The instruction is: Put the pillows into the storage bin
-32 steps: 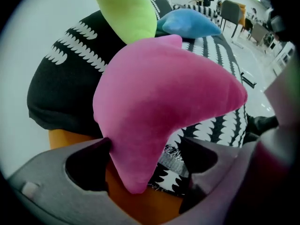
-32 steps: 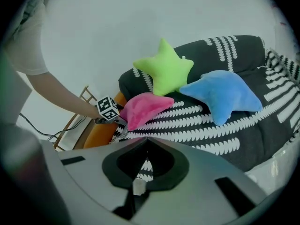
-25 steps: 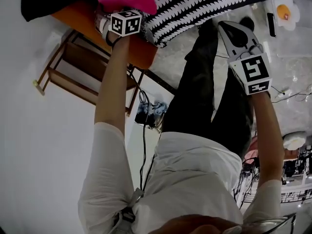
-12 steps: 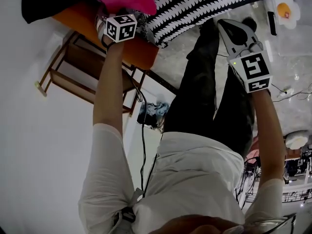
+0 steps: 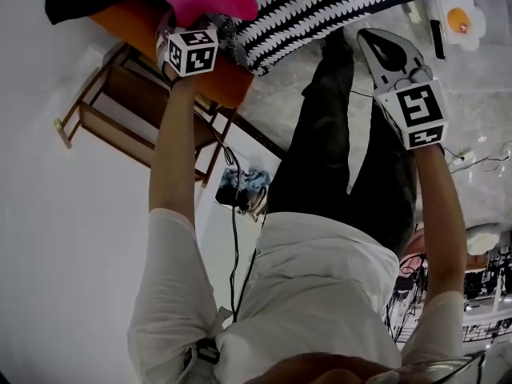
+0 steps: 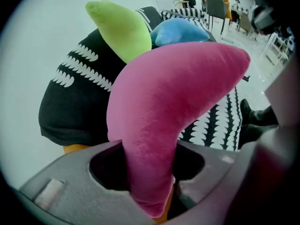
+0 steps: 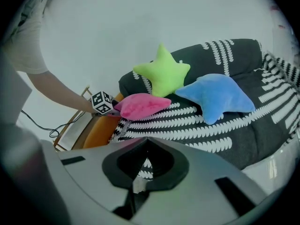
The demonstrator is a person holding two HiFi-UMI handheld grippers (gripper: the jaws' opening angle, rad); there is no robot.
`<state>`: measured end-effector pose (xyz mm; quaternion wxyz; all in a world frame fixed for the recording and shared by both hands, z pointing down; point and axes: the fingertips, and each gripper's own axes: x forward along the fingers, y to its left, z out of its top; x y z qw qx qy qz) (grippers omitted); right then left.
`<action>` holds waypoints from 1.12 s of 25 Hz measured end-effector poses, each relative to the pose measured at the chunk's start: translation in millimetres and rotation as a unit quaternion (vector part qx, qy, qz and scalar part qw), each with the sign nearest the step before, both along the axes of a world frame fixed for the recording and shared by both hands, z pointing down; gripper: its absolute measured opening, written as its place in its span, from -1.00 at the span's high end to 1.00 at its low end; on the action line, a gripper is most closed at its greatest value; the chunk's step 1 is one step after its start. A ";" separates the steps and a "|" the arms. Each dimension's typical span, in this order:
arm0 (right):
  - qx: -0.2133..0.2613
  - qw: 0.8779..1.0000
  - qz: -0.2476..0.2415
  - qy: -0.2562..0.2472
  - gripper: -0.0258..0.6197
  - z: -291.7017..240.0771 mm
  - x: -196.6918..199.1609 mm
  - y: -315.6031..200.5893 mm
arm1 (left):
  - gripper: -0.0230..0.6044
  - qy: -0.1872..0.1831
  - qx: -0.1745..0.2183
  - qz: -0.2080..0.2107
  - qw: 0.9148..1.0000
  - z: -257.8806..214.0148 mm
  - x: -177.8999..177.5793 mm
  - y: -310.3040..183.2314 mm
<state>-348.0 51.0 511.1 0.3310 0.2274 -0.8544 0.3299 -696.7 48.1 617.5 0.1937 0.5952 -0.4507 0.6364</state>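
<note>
white wall (image 7: 140, 13) behind a black-and-white sofa (image 7: 243, 125); wooden rack (image 5: 120, 118) at its left, cables (image 5: 236, 214) nearby, pale marbled floor (image 5: 276, 94).

A black cover (image 7: 220, 125) with rows of white leaf-like marks is lying draped over a low, rounded seat, and a wooden frame (image 5: 104, 126) is standing just beside it. A black cable (image 5: 234, 246) is trailing down across the pale ground near a dark bundle (image 5: 244, 189), while a white, egg-shaped thing with an orange centre (image 5: 458, 18) is lying on the marbled floor (image 5: 480, 94), well apart from them. Far off, dark chairs (image 6: 215, 6) are standing in the room.
</note>
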 end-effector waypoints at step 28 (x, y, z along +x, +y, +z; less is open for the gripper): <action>0.030 0.998 0.063 0.000 0.91 -49.4 158.0 64.1 | 0.22 0.103 -0.008 0.012 0.995 -97.0 208.8 54.5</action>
